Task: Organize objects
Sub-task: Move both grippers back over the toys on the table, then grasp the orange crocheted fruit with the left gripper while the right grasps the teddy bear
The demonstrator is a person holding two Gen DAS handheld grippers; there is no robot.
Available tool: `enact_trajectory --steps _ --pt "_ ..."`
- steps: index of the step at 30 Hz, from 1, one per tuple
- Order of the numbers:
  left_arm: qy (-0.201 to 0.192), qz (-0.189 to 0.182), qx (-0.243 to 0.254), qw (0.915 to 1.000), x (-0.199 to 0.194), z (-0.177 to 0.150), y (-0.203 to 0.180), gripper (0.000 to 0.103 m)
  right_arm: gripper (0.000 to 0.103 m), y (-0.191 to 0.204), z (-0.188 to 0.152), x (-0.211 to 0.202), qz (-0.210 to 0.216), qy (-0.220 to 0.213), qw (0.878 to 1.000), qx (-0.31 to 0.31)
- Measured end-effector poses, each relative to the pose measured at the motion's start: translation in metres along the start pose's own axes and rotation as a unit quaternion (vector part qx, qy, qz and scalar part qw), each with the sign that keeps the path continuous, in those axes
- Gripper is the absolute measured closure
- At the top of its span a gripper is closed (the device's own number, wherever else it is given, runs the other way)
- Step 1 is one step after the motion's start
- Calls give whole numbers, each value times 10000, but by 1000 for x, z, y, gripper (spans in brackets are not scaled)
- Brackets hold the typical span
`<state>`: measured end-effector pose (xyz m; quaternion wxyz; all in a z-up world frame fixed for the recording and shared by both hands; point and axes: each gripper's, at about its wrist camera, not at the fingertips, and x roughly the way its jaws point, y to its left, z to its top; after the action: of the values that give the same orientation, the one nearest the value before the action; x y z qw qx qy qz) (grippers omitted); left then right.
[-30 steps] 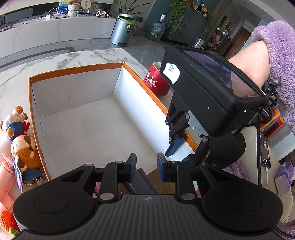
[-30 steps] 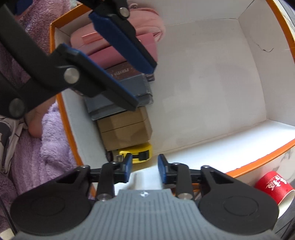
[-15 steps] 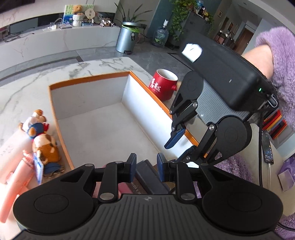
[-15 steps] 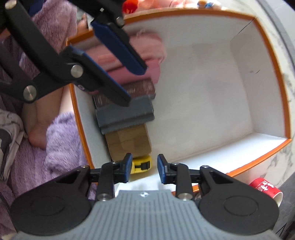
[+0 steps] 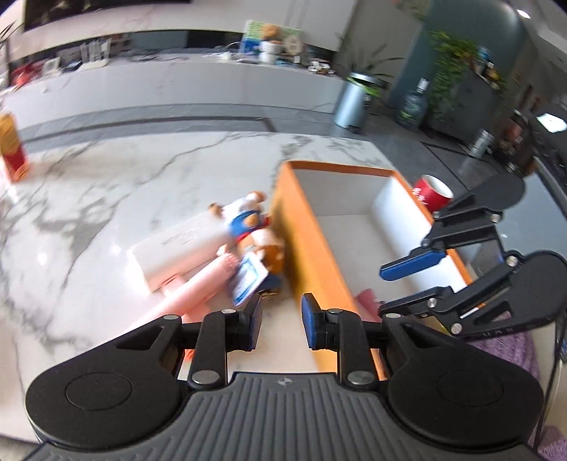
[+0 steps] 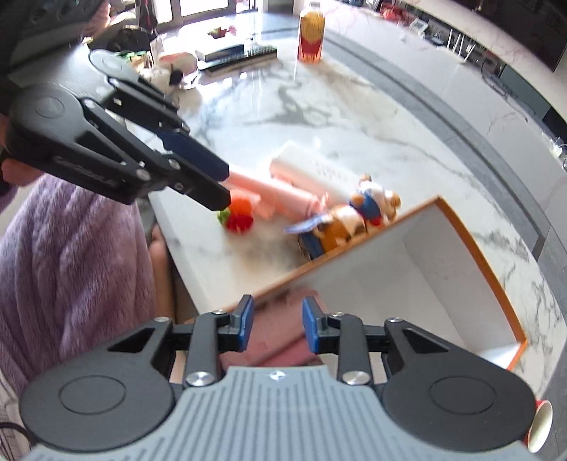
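An orange-rimmed white box (image 5: 312, 244) stands on the marble table; it also shows in the right wrist view (image 6: 460, 227). Plush toys (image 5: 258, 234) with a blue tag lie against its left wall, next to a pink roll (image 5: 198, 287) and a white box (image 5: 180, 248). In the right wrist view the plush toys (image 6: 354, 220), the pink roll (image 6: 283, 191) and a red-orange knitted toy (image 6: 239, 214) lie outside the box. My left gripper (image 5: 280, 321) is open and empty above the box's near left corner. My right gripper (image 6: 276, 328) is open and empty over pink items (image 6: 280, 340) in the box.
A red paper cup (image 5: 430, 191) stands beyond the box's right wall. A fries-printed bottle (image 6: 311, 33) and books (image 6: 235, 55) are at the table's far end. A purple-sleeved arm (image 6: 71, 269) is at the table's edge.
Both grippers have lifted and swung left, off the box interior toward the toys beside it. Both stay open and empty. The view is blurred by motion.
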<state>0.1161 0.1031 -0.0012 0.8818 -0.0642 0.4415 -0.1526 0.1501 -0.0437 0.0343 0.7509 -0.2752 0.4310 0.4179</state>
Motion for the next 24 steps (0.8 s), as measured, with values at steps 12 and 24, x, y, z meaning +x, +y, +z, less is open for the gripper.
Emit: enact_trajectory --steps 12,24 --pt "615 693 -1449 9851 58 -24 61 65 71 -24 25 93 -188 201 9982 531" --pt "1017 751 -1755 9763 88 -27 75 63 54 -57 66 156 -868 806 9890 889"
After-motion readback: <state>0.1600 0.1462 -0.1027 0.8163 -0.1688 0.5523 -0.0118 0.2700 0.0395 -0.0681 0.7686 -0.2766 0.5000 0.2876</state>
